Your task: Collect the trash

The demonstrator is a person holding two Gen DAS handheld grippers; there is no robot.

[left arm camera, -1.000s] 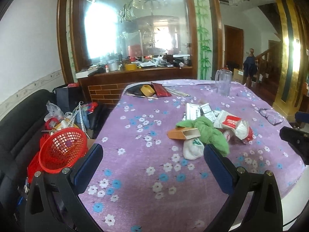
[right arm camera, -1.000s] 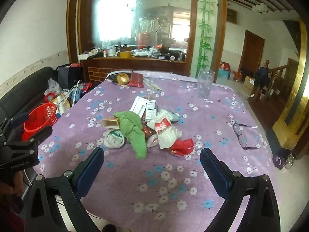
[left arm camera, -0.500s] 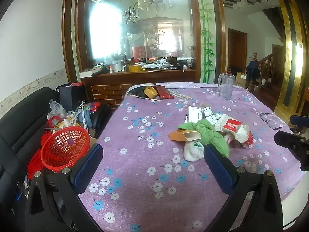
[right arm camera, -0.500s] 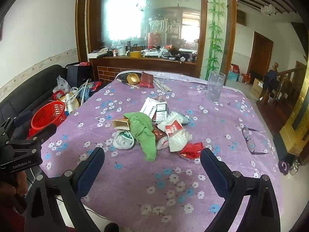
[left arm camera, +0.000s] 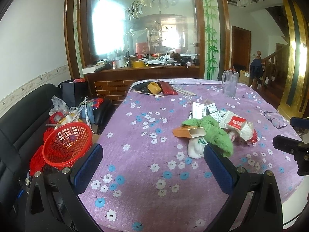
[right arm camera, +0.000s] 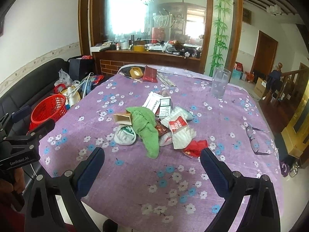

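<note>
We judge the collecting has not started: every piece of trash we can see lies in one heap on the counter (right arm camera: 135, 174), and the red basket (left arm camera: 65, 145), which we take for the bin, looks empty through its mesh.

Our left tongs (left arm camera: 152, 164) hang wide open over the near part of the counter, gripping nothing; the basket sits off the counter edge just to their left, and the heap lies ahead and to the right, with its nearest piece just beside the right fingertip. Our right tongs (right arm camera: 152, 164) are spread open and empty too, with the heap straight ahead between their fingers, near but not touched.

The heap is mixed and loose:
- a green cloth (right arm camera: 146, 127) draped over the middle
- an open brown carton (right arm camera: 122, 118) to its left
- a crumpled white wrapper (right arm camera: 124, 135) nearest the left finger of the right tongs
- a white packet with a red label (right arm camera: 179, 127)
- a red wrapper (right arm camera: 195, 147) nearest the right finger
- flat printed boxes (right arm camera: 160, 104) at the far side.

Beyond the heap stand a clear pitcher (right arm camera: 219, 84) and, to the right, a pair of glasses (right arm camera: 256, 141), which we doubt are trash. All of it remains to be moved.
</note>
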